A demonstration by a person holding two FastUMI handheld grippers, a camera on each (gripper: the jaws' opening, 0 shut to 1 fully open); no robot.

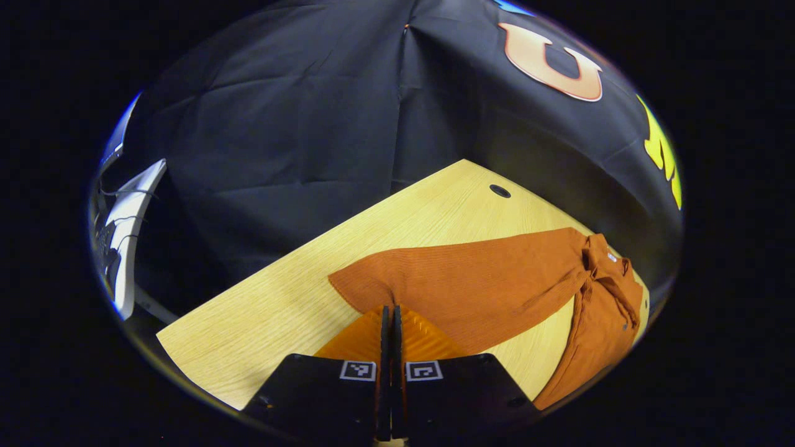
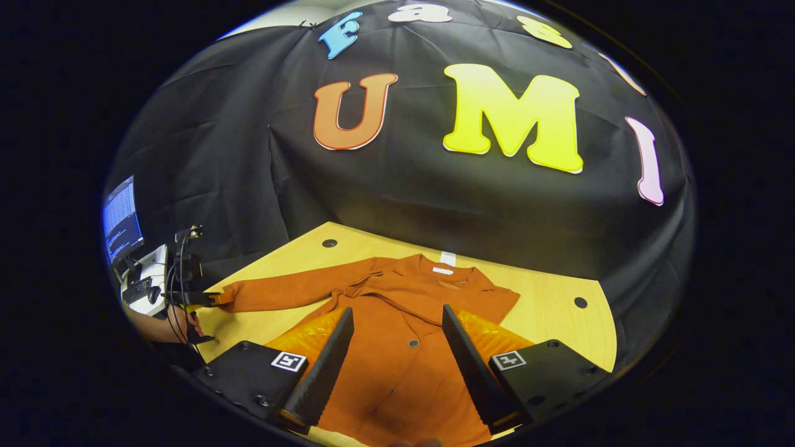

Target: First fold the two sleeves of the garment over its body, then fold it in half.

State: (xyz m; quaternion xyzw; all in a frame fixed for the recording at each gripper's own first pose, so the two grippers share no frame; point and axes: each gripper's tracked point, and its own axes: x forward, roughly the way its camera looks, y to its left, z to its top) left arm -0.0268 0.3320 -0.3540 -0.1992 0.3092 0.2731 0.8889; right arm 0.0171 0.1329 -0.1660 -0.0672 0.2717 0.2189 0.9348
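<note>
Left gripper (image 1: 391, 323): jaws pressed together, nothing visible between them in its own view. In the right gripper view the same tool (image 2: 208, 300), held in a hand (image 2: 177, 323) at nine o'clock, sat at the cuff of the long sleeve (image 2: 279, 292); whether cloth was actually pinched could not be told.

Right gripper (image 2: 397, 347): jaws wide apart, hovering over the front of the garment, gripping nothing.

Garment (image 2: 404, 323): rust-orange ribbed knit, buttoned placket, spread flat on the worktop (image 2: 559, 323), collar toward twelve o'clock. One sleeve stretched out to nine o'clock, not yet folded over the body; the other sleeve, at three o'clock, looked short or already tucked, uncertain. In the left gripper view the extended sleeve (image 1: 459, 273) ran from the jaws toward three o'clock, the body (image 1: 596, 323) beyond it.

Handling, as judged: light, soft, limp, stretchy; will sag and trail when lifted, unlikely to slip on wood. Best taken at the cuff or hem edge, pinching a single layer, then carried low across the body.
</note>
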